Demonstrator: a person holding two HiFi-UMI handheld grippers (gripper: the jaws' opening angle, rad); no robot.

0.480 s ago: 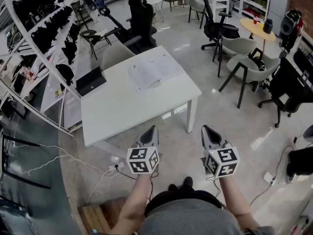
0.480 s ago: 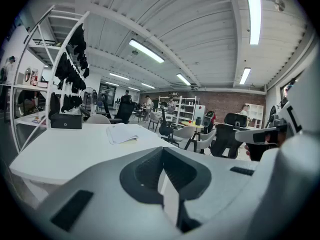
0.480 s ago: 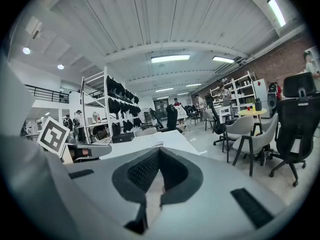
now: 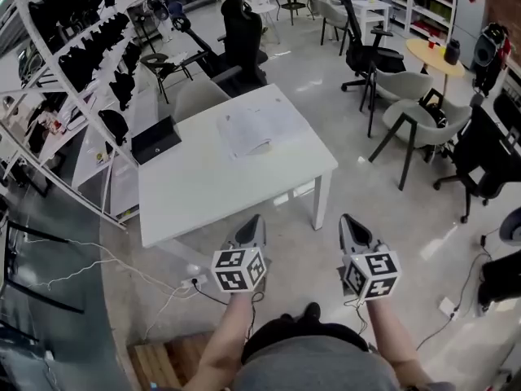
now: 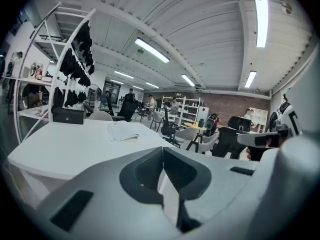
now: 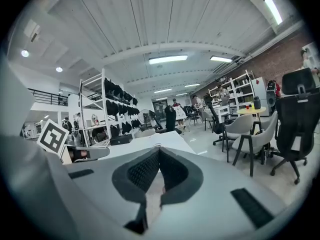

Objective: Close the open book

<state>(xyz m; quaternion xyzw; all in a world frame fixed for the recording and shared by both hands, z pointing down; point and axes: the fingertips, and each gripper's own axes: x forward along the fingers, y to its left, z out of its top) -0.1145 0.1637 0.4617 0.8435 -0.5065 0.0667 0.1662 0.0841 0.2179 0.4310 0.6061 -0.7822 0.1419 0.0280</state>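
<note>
An open book [image 4: 254,129] with white pages lies flat on the far right part of the white table [image 4: 203,182]; in the left gripper view the book [image 5: 122,131] shows ahead. My left gripper [image 4: 252,221] is held in the air short of the table's near edge, its jaws shut with nothing between them. My right gripper [image 4: 348,221] hangs beside it over the floor, right of the table's corner, jaws shut and empty too. Both are well short of the book.
A black box [image 4: 156,140] sits on the table's far left. A white rack of black items [image 4: 81,47] stands to the left. Office chairs [image 4: 240,35], grey chairs [image 4: 415,116] and a yellow round table [image 4: 435,55] stand beyond and to the right. Cables [image 4: 122,271] trail on the floor.
The view has shifted slightly nearer the table; both grippers sit in almost the same place, still shut.
</note>
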